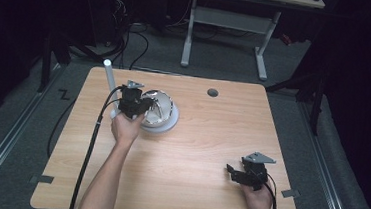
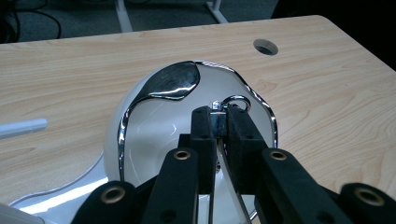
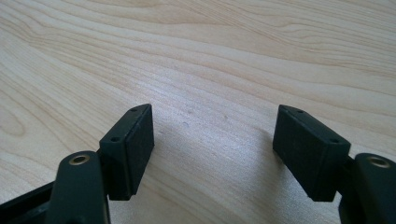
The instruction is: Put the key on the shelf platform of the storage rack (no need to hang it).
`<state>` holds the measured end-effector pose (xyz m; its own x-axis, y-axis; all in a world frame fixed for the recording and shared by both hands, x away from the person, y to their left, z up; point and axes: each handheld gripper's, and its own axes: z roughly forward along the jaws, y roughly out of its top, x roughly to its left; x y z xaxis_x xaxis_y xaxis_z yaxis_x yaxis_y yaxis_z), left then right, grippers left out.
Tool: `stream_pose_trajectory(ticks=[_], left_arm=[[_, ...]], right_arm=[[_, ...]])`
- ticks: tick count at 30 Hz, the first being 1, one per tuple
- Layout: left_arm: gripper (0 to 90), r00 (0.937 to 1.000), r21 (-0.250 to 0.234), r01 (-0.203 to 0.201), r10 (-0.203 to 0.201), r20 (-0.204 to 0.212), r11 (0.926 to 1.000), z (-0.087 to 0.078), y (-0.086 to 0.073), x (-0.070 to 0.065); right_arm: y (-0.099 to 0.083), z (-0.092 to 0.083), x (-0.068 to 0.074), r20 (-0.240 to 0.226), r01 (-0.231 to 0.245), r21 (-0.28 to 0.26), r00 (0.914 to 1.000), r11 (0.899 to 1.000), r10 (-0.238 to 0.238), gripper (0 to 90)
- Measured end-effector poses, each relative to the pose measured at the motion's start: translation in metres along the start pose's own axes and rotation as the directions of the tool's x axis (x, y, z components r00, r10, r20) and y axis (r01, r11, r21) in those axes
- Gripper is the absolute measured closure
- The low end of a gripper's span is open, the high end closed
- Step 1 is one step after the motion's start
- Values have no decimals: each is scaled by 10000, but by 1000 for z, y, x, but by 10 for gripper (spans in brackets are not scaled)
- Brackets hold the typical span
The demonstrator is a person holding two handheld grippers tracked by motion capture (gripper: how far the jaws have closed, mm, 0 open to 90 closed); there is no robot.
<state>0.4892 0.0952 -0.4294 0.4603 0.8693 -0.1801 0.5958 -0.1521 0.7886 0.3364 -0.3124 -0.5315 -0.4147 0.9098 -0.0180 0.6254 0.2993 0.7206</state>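
Observation:
A shiny steel bowl (image 1: 160,106) rests on a white plate (image 1: 172,124) at the table's left middle. In the left gripper view the bowl (image 2: 159,121) has a bright curved rim, with a small metal tab and ring (image 2: 236,100) on its near side. My left gripper (image 1: 145,105) reaches the bowl from the left and is shut (image 2: 218,119) on that tab at the rim. My right gripper (image 1: 234,172) sits low over the bare wood near the front right corner. It is open (image 3: 212,140), with nothing between its pads.
A white tube (image 1: 108,78) stands upright just left of the bowl and also shows as a white tube (image 2: 23,127) in the left gripper view. A round cable hole (image 1: 212,92) lies at the table's back middle. Desk legs and cables stand on the floor beyond the table.

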Motion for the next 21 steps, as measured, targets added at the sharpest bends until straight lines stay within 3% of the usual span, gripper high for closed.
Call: stream_pose_trajectory(ticks=[10, 15, 16, 18, 19, 21], left_arm=[[820, 9998, 62, -129, 129, -137, 9999, 9, -2, 1], [820, 9993, 257, 186, -178, -314, 9995, 15, -4, 0], [820, 9998, 124, 13, -10, -218, 9999, 18, -4, 1], [820, 9997, 88, 90, -88, -236, 9999, 21, -4, 1], [820, 9984, 232, 419, -410, -376, 9989, 20, -5, 0], [818, 9982, 202, 454, -445, -414, 9988, 22, -5, -1]], right_arm=[[0, 0, 0, -7, 5, 0, 10000, 10000, -5, 296], [0, 0, 0, -12, 10, 5, 10000, 10000, -10, 296], [0, 0, 0, -14, 10, 1, 10000, 10000, -10, 296], [0, 0, 0, -17, 12, 2, 10000, 10000, -12, 296], [0, 0, 0, -16, 17, 4, 10000, 10000, -17, 296], [0, 0, 0, -16, 24, 1, 10000, 10000, -24, 296]])
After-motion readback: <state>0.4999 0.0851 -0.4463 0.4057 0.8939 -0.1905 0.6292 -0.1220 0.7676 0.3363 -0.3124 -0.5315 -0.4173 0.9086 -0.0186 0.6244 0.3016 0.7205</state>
